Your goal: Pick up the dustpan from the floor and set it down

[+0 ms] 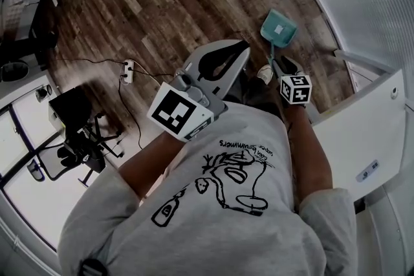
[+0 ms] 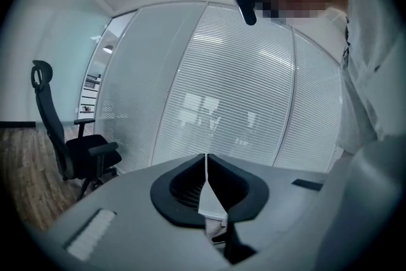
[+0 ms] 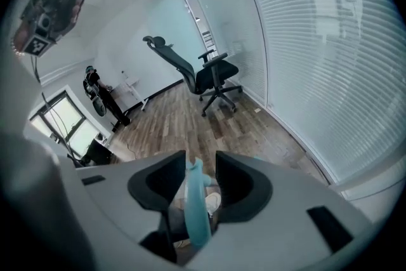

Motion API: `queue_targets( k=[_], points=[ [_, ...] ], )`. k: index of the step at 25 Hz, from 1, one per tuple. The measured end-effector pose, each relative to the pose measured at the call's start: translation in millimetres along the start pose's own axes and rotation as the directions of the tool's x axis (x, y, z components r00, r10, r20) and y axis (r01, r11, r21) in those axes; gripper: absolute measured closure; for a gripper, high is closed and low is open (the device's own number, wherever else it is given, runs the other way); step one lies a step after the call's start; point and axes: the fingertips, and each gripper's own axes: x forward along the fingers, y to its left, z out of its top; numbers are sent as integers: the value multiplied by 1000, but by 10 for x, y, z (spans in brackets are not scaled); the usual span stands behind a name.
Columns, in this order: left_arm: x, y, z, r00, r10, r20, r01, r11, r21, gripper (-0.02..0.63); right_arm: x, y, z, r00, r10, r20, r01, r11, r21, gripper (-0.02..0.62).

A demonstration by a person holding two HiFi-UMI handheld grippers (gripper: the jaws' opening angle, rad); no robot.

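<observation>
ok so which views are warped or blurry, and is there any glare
Head view: strong fisheye, the wood plank floor bends at the edges, but the teal plastic dustpan is sharp. Left gripper view: dark round vignette, pale reflections on the slatted glass wall. Right gripper view: the dustpan's handle near the lens looks soft; the black office chair is clear.

Soft, even indoor light; strong fisheye curvature, dark vignetted corners, blurred near foreground.
</observation>
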Motion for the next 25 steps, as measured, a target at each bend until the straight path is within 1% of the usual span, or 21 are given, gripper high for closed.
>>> queue_targets(
  k=[4, 8, 13, 18, 21, 25],
  points=[
    [32, 9, 53, 1000, -6, 3, 6, 1000, 3, 600, -252, -23, 338, 996, -26, 87, 26, 1000, 8, 460],
    [74, -6, 151, 1000, -21, 19, 21, 1000, 13, 600, -621, -10, 808, 979, -53, 195, 50, 999, 21, 463],
    [133, -20, 266, 999, -32, 43, 31, 999, 24, 600, -1134, 73, 1422, 944, -82, 319, 83, 996, 9, 472],
    [191, -46, 392, 997, -46, 69, 44, 998, 38, 600, -1668, 237, 1987, 897, -84, 435, 106, 994, -28, 497],
    [231, -42, 488, 995, -52, 82, 48, 998, 45, 600, -1942, 356, 2293, 873, -75, 481, 117, 991, -59, 499],
    [253, -68, 626, 993, -61, 98, 55, 997, 59, 601, -2272, 531, 2604, 849, -70, 524, 148, 983, -108, 507]
  ],
)
